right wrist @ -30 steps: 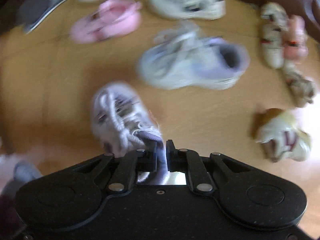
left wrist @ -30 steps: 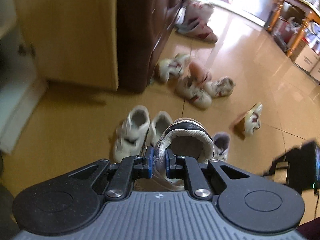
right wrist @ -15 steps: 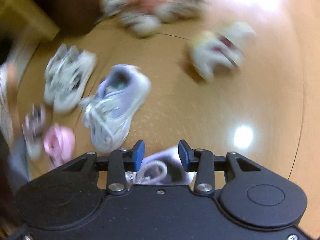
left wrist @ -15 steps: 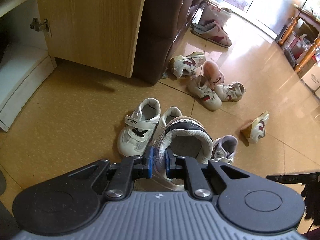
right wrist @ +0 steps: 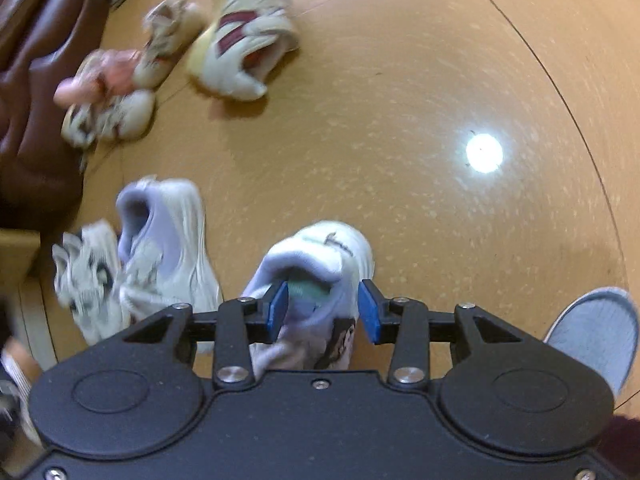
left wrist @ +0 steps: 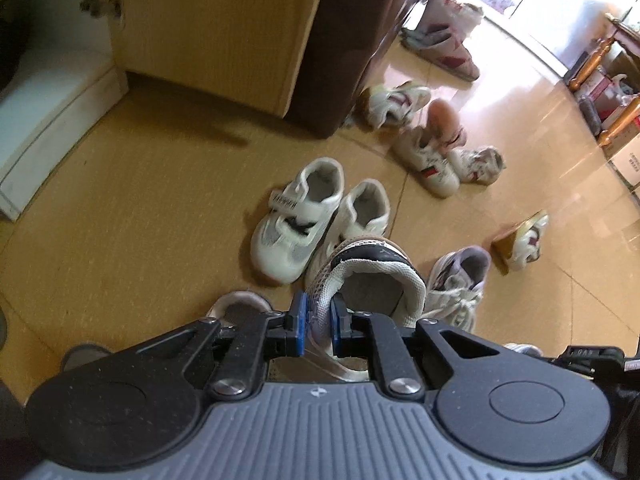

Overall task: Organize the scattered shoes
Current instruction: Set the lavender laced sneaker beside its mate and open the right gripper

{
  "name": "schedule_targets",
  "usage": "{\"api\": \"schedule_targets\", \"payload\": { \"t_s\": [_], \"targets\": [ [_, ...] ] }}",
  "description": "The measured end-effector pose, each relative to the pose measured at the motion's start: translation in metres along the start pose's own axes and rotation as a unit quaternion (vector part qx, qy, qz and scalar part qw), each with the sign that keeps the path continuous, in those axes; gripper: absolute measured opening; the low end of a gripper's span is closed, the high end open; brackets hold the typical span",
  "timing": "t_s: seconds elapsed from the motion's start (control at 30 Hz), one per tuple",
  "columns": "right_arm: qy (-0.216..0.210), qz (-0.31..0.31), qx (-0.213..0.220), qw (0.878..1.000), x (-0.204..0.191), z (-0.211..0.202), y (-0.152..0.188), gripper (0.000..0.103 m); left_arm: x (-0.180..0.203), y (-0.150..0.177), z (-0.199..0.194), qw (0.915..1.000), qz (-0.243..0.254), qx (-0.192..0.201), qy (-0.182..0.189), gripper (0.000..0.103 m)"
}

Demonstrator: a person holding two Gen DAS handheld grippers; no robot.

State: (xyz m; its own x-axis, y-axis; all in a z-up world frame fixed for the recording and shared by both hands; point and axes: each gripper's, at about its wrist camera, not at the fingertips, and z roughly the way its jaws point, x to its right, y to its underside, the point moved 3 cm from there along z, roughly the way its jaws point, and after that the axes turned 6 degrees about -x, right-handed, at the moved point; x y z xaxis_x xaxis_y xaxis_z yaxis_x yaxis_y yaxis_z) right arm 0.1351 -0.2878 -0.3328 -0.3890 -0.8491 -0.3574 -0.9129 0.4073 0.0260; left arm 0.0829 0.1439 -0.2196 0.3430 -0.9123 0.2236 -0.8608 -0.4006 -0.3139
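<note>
Each hand-held gripper point(left wrist: 318, 318) point(right wrist: 323, 309) is black with blue pads point(right wrist: 277, 306), silver screws and round side discs.

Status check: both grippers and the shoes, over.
Left hand-held gripper clamped on mesh sneaker's collar. Right hand-held gripper just opened; lavender sneaker between pads, released. Floor ahead clear.

Bright daylight washes out the floor point(left wrist: 500, 92) far ahead of the jaws in the left view. In the right view a round white glare spot point(right wrist: 484, 153) shines ahead. Shoes point(right wrist: 120, 92) far left look smeared. Edges bend and go dark.
</note>
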Motion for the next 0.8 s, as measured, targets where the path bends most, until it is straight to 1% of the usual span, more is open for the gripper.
{"api": "schedule_targets", "payload": {
  "t_s": [0.03,0.1,0.13,0.17,0.2,0.23,0.33,0.43,0.47,0.53,0.57,0.67,0.73,0.8],
  "targets": [
    [-0.001,0.01,0.001,1.0,0.002,0.002,-0.002,0.04,-0.001,0.001,0.002,1.0,0.0,-0.002,-0.002,0.012],
    [0.001,0.008,0.001,1.0,0.001,0.009,-0.001,0.037,-0.002,0.001,0.005,1.0,-0.001,-0.005,-0.005,0.012],
    [0.002,0.006,0.001,1.0,0.001,0.012,-0.001,0.032,-0.002,0.001,0.006,1.0,-0.001,-0.006,-0.006,0.012],
    [0.006,0.001,0.004,1.0,0.0,0.013,0.0,0.022,-0.002,0.001,0.007,1.0,-0.001,-0.006,-0.006,0.012],
    [0.016,-0.009,0.01,1.0,-0.001,0.015,-0.001,0.021,-0.002,0.0,0.008,1.0,0.0,-0.005,-0.006,0.012],
    [0.016,-0.012,0.012,1.0,-0.002,0.014,-0.002,0.019,0.0,-0.001,0.009,1.0,0.001,-0.004,-0.006,0.012],
    [0.005,-0.025,0.032,0.999,-0.013,0.007,-0.014,0.019,0.004,-0.002,0.012,1.0,0.006,-0.001,-0.004,0.012],
    [-0.02,-0.031,0.048,0.998,-0.03,0.001,-0.031,0.019,0.006,-0.004,0.012,1.0,0.008,-0.001,-0.001,0.012],
    [-0.021,-0.041,0.05,0.998,-0.036,0.001,-0.035,0.018,0.005,-0.004,0.012,1.0,0.008,0.0,0.0,0.012],
    [0.01,-0.123,0.053,0.991,-0.063,0.004,-0.043,0.018,0.002,-0.005,0.01,1.0,0.007,0.002,0.001,0.012],
    [0.024,-0.163,0.053,0.985,-0.076,0.005,-0.047,0.018,0.001,-0.006,0.009,1.0,0.007,0.003,0.001,0.012],
    [0.05,-0.255,0.048,0.965,-0.106,0.013,-0.057,0.017,-0.002,-0.009,0.008,1.0,0.003,0.007,0.0,0.012],
    [0.048,-0.283,0.028,0.958,-0.117,0.021,-0.063,0.017,-0.004,-0.01,0.008,1.0,0.001,0.008,0.0,0.012],
    [0.055,-0.314,0.022,0.947,-0.125,0.028,-0.065,0.017,-0.008,-0.012,0.008,1.0,-0.003,0.008,-0.001,0.012]
  ]
}}
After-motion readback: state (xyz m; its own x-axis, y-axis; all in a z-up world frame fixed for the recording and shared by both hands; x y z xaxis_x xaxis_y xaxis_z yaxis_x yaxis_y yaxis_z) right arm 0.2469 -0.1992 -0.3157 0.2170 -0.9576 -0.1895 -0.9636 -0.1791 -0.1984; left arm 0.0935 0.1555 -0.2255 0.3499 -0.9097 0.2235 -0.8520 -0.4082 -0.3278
